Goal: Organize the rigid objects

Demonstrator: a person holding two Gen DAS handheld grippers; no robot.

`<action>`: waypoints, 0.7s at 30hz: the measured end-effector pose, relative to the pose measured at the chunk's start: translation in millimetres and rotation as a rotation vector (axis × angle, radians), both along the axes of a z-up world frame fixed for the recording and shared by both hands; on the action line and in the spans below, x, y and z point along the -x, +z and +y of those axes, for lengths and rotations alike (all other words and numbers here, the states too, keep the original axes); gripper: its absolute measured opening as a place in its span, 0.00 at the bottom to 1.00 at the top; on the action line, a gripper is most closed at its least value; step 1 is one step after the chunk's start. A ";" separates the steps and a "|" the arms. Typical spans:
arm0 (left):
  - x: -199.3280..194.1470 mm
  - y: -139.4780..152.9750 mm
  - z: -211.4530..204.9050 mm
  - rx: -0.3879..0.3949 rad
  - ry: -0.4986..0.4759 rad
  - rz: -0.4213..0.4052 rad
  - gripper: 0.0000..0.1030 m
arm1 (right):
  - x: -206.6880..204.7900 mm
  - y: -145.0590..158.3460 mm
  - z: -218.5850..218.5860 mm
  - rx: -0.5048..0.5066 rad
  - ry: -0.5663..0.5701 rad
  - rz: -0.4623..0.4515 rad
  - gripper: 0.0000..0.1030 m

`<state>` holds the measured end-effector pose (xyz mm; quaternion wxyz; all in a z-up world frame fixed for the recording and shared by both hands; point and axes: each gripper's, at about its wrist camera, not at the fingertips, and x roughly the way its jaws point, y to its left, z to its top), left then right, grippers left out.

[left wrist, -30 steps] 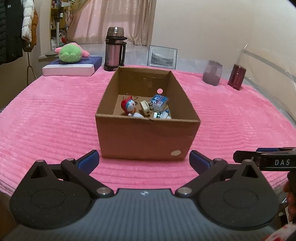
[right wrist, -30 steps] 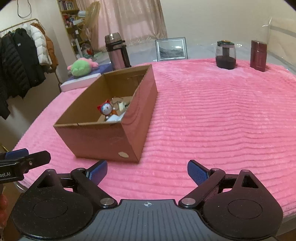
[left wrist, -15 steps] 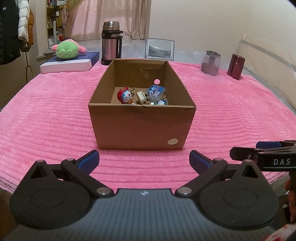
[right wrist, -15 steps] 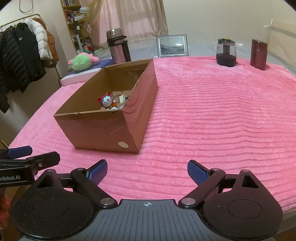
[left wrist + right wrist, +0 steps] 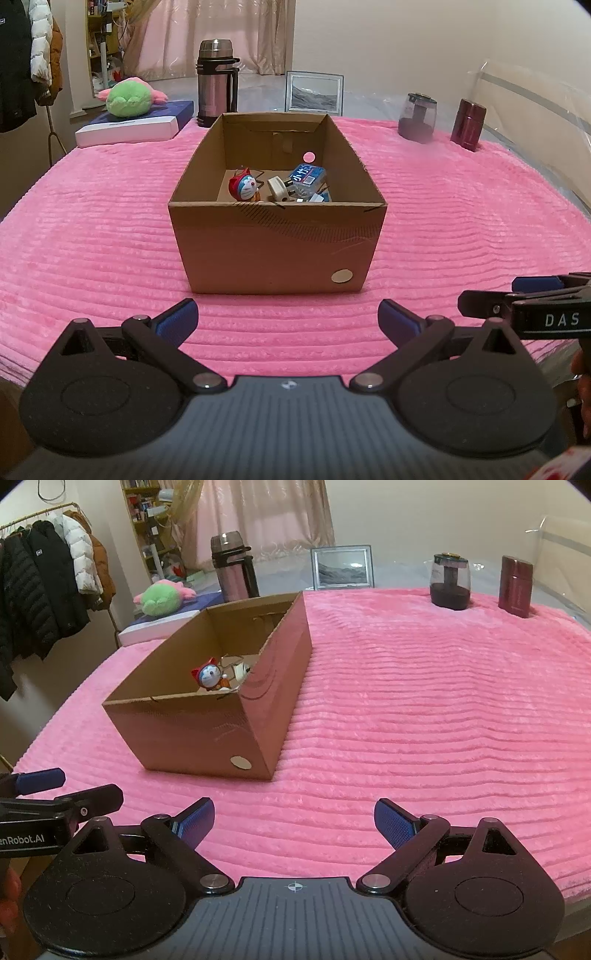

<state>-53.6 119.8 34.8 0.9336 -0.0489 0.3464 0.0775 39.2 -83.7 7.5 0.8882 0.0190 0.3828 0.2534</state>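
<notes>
Your cardboard box (image 5: 277, 251) sits mid-frame in the left wrist view, straight ahead of the left gripper (image 5: 287, 320), its long axis running away from you; in the right wrist view it lies left of centre, so your left hand is better lined up. Both the left and the right gripper (image 5: 294, 821) have fingers spread apart, empty. Inside lie a Doraemon figure (image 5: 245, 185), a cream plug (image 5: 277, 188) and a blue packet (image 5: 308, 178).
</notes>
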 end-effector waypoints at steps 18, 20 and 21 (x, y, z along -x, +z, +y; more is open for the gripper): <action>-0.7 -2.5 0.2 0.001 -0.005 0.005 0.99 | 0.1 0.6 1.1 0.005 0.006 0.000 0.88; -0.7 -2.8 0.0 -0.002 -0.005 0.005 0.99 | 0.2 0.6 1.1 0.006 0.008 0.000 0.88; -0.8 -2.8 0.2 -0.001 -0.005 0.007 0.99 | 0.2 0.6 1.1 0.006 0.008 0.000 0.88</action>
